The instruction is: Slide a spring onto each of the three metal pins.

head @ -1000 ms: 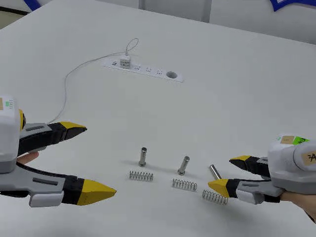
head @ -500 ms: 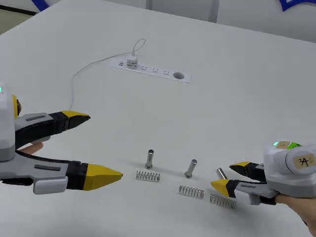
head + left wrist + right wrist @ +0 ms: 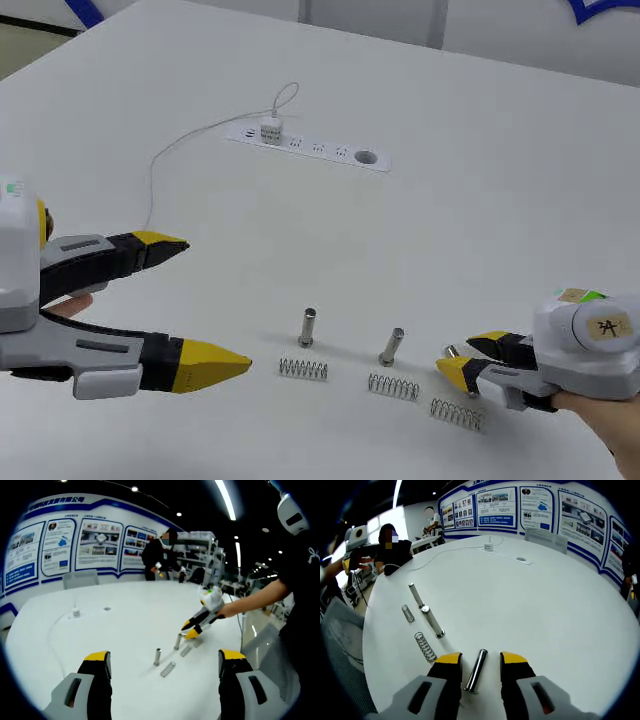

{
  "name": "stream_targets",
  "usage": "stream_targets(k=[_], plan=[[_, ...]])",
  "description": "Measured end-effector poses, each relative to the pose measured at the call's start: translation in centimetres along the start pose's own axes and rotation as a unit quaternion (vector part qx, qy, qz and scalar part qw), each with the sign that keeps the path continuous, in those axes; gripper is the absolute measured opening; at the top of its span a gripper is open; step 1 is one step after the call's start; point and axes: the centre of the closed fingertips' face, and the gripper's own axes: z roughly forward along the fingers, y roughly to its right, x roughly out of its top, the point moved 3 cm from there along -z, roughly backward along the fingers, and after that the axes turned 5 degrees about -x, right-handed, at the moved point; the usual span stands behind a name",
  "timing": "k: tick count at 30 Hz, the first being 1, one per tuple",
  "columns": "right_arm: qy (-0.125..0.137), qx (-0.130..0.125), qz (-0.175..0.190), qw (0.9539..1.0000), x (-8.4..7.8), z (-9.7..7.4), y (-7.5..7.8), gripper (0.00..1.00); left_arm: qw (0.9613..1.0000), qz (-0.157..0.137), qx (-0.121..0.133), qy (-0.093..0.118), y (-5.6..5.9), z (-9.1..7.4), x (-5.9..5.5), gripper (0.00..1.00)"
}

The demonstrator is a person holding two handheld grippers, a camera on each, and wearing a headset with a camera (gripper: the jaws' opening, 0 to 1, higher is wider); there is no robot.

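Observation:
Three metal pins lie in a row near the table's front: left pin [image 3: 308, 326], middle pin [image 3: 391, 346], right pin [image 3: 449, 351]. A spring lies just in front of each: [image 3: 303, 369], [image 3: 393, 386], [image 3: 457, 414]. My right gripper [image 3: 468, 355] is open, its yellow tips on either side of the right pin [image 3: 476, 670] with a small gap on each side. My left gripper [image 3: 195, 303] hangs wide open to the left of the row, holding nothing. From the left gripper [image 3: 165, 655], the pins [image 3: 157, 657] and a spring [image 3: 168, 668] sit ahead.
A white power strip [image 3: 310, 146] with a plugged-in adapter [image 3: 270, 128] and a thin cable [image 3: 160, 165] lies farther back on the white table [image 3: 480, 200]. People stand beyond the table's far side in both gripper views.
My right gripper has moved in over the right pin, which now sits between its tips, and its jaws have narrowed. The left gripper stays wide open. The head camera has shifted.

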Motion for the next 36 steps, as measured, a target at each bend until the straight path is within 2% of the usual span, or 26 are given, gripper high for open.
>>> stream_targets(k=[8,14,16,23,28,32,36], plan=[[-0.007,-0.011,0.006,0.9999,-0.11,0.36,0.24,0.27,1.0000,-0.002,0.003,-0.005,-0.11,-0.20,-0.41,0.90],[-0.014,-0.014,-0.005,0.9998,-0.21,0.58,0.00,0.26,1.0000,-0.001,0.007,-0.004,-0.33,-0.18,-0.44,0.89],[-0.021,-0.015,-0.020,0.9995,-0.42,0.72,-0.11,0.25,1.0000,-0.003,0.009,0.001,-0.42,-0.16,-0.28,0.87],[-0.021,-0.010,-0.012,0.9996,-0.35,0.86,-0.44,0.21,1.0000,-0.005,0.006,0.002,-0.38,-0.05,-0.17,0.87],[-0.025,-0.014,-0.004,0.9996,-0.41,0.85,-0.21,0.18,0.9999,-0.010,0.003,0.009,-0.22,0.01,-0.01,0.87],[-0.024,-0.017,-0.003,0.9996,-0.44,0.71,-0.50,0.16,1.0000,-0.007,0.005,0.002,-0.33,0.06,-0.23,0.87],[-0.025,-0.022,0.006,0.9994,-0.41,0.57,-0.60,0.13,1.0000,-0.009,0.002,0.004,-0.15,0.18,-0.17,0.87]])
